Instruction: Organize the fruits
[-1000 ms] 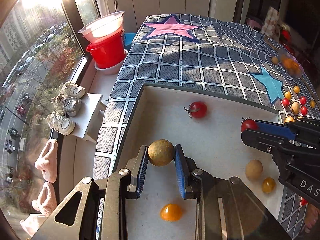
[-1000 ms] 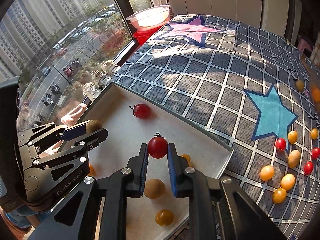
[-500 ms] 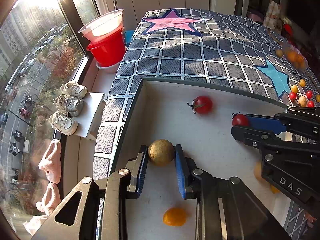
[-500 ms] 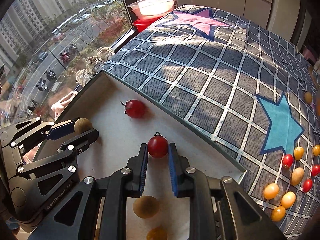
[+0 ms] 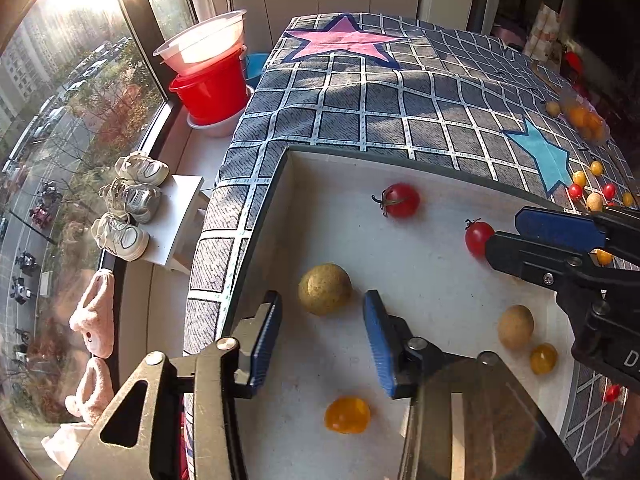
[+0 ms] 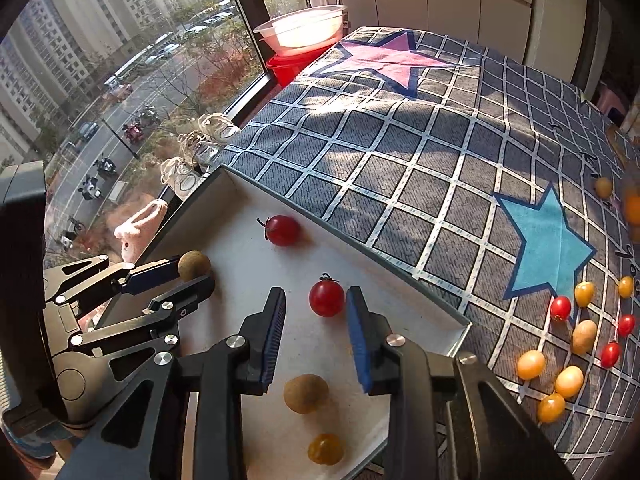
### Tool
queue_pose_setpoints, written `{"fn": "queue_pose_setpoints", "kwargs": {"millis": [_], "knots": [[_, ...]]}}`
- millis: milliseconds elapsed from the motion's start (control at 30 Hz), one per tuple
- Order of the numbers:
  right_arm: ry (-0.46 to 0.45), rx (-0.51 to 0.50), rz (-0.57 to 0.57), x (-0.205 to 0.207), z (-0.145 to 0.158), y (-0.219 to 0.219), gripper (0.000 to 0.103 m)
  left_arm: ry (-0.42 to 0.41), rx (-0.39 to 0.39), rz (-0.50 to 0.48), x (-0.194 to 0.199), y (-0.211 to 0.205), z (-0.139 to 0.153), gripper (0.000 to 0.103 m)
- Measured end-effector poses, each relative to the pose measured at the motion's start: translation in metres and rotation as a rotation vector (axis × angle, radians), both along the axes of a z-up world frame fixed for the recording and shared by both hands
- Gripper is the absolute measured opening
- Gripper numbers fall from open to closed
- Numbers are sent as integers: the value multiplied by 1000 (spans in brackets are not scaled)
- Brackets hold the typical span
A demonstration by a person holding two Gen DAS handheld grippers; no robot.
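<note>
L gripper (image 5: 322,336) jaws wide round brown fruit (image 5: 324,289) on tray (image 5: 420,280), not touching, R gripper (image 6: 316,336) jaws wide round red tomato (image 6: 326,298)

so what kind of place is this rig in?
Likely a high-rise apartment, by a window. Street and tower blocks lie far below the window; shoes sit on the sill, and a star-patterned cloth covers the surface holding the fruit tray.

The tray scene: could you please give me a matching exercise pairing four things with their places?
1 brown fruit
2 stemmed red tomato
3 red bucket
4 blue star

A printed on the cloth
B between the fingers of the open right claw
C beside the window
D between the fingers of the open left claw

Pairs: 1-D, 2-B, 3-C, 4-A
</note>
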State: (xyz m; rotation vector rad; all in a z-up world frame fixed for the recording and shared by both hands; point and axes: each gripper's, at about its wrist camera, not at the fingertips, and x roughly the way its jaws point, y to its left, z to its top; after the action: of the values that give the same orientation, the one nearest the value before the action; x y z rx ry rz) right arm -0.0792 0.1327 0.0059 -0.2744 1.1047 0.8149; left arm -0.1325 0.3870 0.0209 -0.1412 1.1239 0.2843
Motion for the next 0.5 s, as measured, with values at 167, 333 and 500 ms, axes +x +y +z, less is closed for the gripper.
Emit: {"fn": "queue_pose_setpoints", "kwargs": {"millis": [167, 333, 500], "knots": [[-6, 18, -27, -9, 15, -14, 45, -24, 36, 13, -10, -5, 11, 71], [14, 36, -70, -17, 27, -34, 73, -48, 29, 17, -30, -10, 23, 90], [20, 38, -87, -33, 37, -51, 83, -93, 28, 19, -59, -16, 35, 102]]}}
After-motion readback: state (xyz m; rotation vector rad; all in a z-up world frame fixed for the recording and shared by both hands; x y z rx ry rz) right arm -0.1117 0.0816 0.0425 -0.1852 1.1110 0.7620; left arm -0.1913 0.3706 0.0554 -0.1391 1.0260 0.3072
